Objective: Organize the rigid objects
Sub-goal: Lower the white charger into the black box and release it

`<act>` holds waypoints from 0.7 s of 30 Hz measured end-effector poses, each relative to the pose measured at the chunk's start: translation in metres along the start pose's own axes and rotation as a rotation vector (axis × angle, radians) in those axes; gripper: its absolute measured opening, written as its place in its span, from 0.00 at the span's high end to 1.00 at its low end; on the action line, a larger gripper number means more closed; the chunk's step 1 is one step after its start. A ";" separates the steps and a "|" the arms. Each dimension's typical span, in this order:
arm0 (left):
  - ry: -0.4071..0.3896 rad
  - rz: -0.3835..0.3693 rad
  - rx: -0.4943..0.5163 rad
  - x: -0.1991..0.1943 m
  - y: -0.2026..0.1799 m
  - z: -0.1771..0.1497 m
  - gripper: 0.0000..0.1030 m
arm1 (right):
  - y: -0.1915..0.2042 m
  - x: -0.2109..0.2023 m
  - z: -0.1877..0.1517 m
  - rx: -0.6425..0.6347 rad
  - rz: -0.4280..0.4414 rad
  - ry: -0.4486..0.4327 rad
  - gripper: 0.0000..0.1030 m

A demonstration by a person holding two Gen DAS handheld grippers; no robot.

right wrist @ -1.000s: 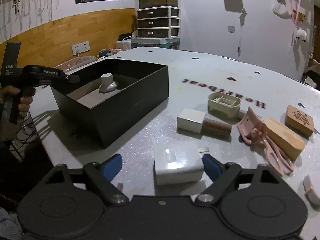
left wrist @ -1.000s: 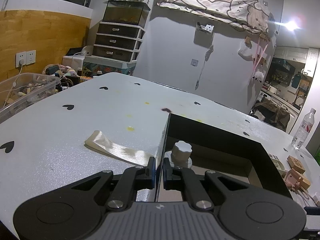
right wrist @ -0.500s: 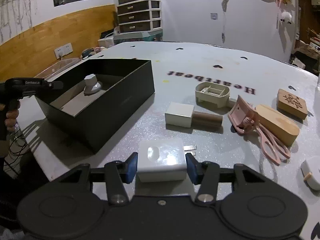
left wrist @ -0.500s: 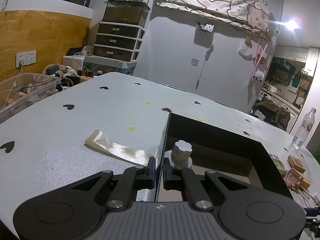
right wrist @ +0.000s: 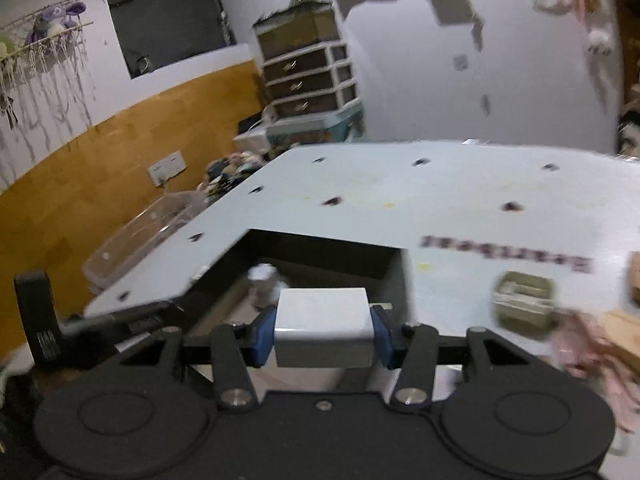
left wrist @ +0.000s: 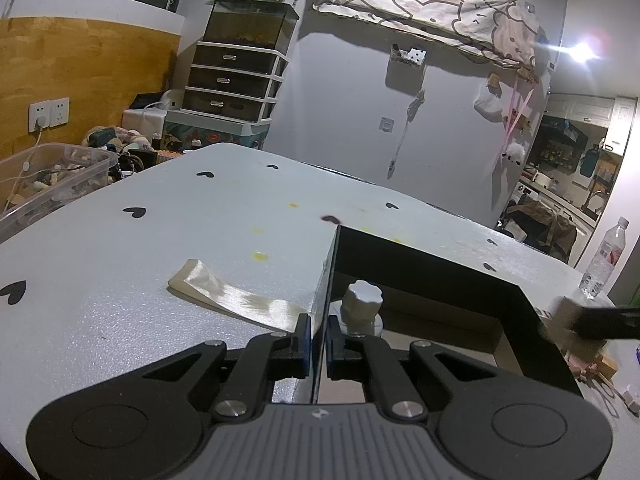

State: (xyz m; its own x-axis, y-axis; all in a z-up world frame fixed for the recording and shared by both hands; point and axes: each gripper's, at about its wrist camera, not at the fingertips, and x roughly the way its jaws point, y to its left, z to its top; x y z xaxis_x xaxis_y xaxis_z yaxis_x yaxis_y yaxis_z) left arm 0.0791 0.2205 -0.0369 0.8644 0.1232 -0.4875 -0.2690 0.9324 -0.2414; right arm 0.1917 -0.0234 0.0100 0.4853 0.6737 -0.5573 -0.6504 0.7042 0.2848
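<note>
Left wrist view: left gripper (left wrist: pixel 318 338) has its jaws pinched together on the near wall of the black box (left wrist: pixel 432 264), one finger outside, one inside. A grey knob-shaped piece (left wrist: pixel 362 308) stands inside the box just past the fingertips; its base is partly hidden by the inner finger. A cream ribbon strip (left wrist: pixel 236 300) lies on the white table (left wrist: pixel 160 240), its near end behind the outer finger. At right edge, a blurred dark bar with a pale block: likely the other gripper, can't resolve it.

Right wrist view: heavy motion blur. Right gripper (right wrist: pixel 322 332) is clamped on a white rectangular block (right wrist: pixel 322 330), blue pads against both sides, held in the air over the box's near corner. Box interior mostly dark; the knob piece is only a pale smear. A beige tray (right wrist: pixel 524 300) and pink and wooden items at right are blurred and cut off.
</note>
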 end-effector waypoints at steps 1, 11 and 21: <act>0.001 -0.002 0.001 0.000 0.000 0.000 0.93 | 0.007 0.011 0.004 -0.007 0.006 0.020 0.51; 0.015 -0.030 0.011 0.001 0.005 0.002 0.94 | 0.039 0.116 0.012 0.173 -0.047 0.224 0.51; 0.017 -0.046 0.007 0.001 0.008 0.002 0.94 | 0.037 0.139 -0.001 0.399 0.007 0.349 0.50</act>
State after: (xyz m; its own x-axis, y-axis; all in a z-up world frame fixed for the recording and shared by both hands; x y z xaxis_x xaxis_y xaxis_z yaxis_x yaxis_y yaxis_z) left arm 0.0791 0.2283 -0.0378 0.8683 0.0744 -0.4904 -0.2263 0.9393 -0.2580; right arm 0.2351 0.0961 -0.0579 0.2138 0.6118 -0.7616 -0.3466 0.7764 0.5264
